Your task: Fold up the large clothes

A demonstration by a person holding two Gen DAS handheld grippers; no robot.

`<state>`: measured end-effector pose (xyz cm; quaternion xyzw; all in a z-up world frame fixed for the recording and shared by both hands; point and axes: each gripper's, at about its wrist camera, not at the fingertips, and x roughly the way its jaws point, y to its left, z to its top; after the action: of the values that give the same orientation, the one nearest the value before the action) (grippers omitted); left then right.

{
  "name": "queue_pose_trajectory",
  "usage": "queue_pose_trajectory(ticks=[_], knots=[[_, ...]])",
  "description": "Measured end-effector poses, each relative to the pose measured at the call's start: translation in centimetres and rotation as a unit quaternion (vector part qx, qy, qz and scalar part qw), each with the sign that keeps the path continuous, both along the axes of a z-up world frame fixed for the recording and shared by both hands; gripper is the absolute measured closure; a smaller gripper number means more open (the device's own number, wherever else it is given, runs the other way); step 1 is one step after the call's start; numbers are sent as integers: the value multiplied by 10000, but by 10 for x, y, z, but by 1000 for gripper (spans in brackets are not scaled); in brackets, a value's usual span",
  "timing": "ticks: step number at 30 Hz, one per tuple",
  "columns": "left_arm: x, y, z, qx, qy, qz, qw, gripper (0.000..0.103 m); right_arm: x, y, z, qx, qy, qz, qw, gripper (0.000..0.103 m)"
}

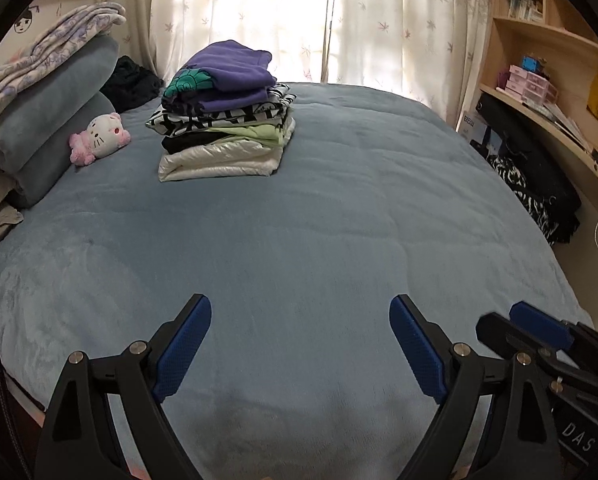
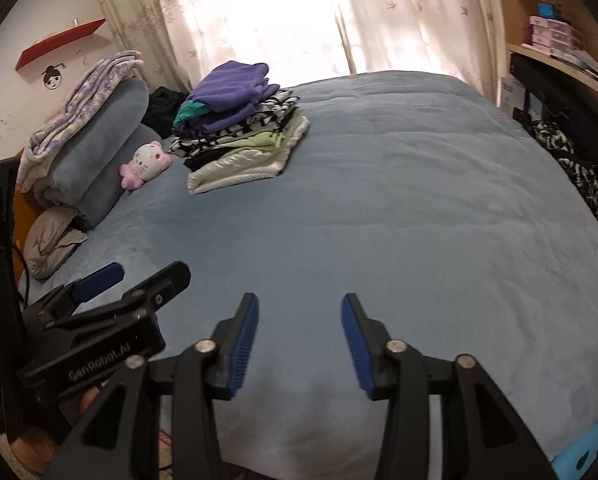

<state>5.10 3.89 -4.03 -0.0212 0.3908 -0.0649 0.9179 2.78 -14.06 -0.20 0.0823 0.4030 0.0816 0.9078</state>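
**Grippers hang empty over bed, folded laundry stacked by the pillows**

While both tools hover above the near edge of a blue-covered bed (image 1: 339,200), the left gripper (image 1: 301,350) has its blue-padded jaws spread wide with only bedcover between them. Just beside it, the right gripper (image 2: 299,344) stands partly apart, nothing between its pads. A stack of folded clothes (image 1: 223,120), purple garment on top and a pale shiny one at the bottom, rests at the far left of the bed, near a pink-and-white plush cat (image 1: 101,138) and rolled blue bedding (image 1: 55,120). Flowered curtains (image 1: 299,12) glow behind; wooden shelves (image 1: 539,40) line the right wall.
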Motion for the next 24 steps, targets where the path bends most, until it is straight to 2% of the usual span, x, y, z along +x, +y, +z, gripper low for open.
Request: queue_pose_trajectory(ticks=[3, 24], knots=[[-6, -4, -4, 54, 80, -58, 9999, 13, -5, -4, -1, -27, -97, -90, 9999, 47], [-21, -2, -2, 147, 2, 119, 9998, 13, -11, -9, -7, 90, -148, -128, 9998, 46]])
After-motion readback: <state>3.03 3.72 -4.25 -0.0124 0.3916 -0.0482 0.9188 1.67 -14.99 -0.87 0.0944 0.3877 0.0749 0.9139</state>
